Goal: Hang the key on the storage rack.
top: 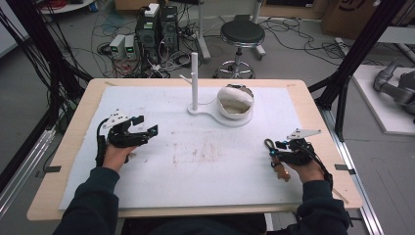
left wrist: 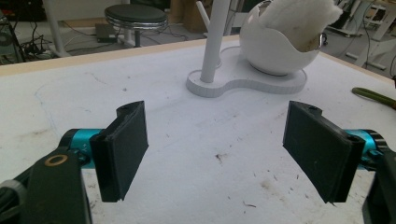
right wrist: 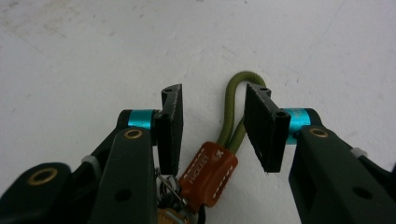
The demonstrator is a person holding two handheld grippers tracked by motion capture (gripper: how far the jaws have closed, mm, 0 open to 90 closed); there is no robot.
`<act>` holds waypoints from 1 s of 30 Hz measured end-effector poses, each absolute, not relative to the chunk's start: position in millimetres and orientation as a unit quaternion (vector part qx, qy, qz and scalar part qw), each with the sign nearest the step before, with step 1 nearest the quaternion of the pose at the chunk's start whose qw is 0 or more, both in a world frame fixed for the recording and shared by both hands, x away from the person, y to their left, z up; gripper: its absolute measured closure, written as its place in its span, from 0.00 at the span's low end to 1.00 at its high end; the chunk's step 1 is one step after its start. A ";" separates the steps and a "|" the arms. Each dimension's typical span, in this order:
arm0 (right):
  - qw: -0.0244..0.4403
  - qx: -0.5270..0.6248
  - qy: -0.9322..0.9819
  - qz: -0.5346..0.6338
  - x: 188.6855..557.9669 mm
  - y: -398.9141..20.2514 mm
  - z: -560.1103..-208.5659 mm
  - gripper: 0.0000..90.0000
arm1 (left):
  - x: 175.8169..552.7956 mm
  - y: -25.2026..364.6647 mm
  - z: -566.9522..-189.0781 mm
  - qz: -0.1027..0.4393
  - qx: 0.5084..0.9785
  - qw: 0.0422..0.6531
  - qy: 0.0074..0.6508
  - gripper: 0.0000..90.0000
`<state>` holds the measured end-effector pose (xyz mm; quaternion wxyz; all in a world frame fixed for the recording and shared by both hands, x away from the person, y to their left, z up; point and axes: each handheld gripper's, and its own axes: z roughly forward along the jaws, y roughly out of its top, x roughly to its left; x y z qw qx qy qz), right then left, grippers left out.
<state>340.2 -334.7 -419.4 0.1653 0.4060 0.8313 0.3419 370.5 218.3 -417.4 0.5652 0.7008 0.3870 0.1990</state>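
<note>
The keychain [right wrist: 212, 170] lies on the tabletop [top: 205, 156] near its right edge, at about 4 o'clock from the middle in the high view, and the right tool [right wrist: 212, 126] stands directly over it. In the right gripper view its long axis runs from 6 o'clock, where the metal ring [right wrist: 166, 186] and the brown leather tag sit close to the tool body, toward 12 o'clock, where the green cord loop [right wrist: 236, 107] ends between the tips of the jaws. So the loop lies in line with the tool, and the right hand [top: 306, 169] is much nearer to it than the left one. The right tool is partly open: the gap is a little wider than the cord, the right jaw is touching or almost touching the loop, and nothing is gripped yet. I judge that a simple closing would catch the cord. The left tool [left wrist: 224, 154] is at about 9 o'clock, wide open and empty above bare tabletop, well apart from the keychain. The stand [top: 195, 81] with its white bowl [top: 236, 103] is at 12 o'clock, far from both tools.
</note>
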 end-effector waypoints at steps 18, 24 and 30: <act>0.149 0.445 0.847 0.251 335.7 -328.6 -431.0 0.76 | 368.9 220.0 -417.7 0.202 0.704 0.557 0.392 0.25; 0.130 0.450 0.837 0.282 337.2 -332.2 -432.9 0.85 | 369.1 219.0 -418.4 0.202 0.707 0.553 0.392 0.25; 0.123 0.424 0.833 0.334 338.8 -326.9 -429.2 0.86 | 369.3 219.0 -418.9 0.202 0.707 0.552 0.394 0.25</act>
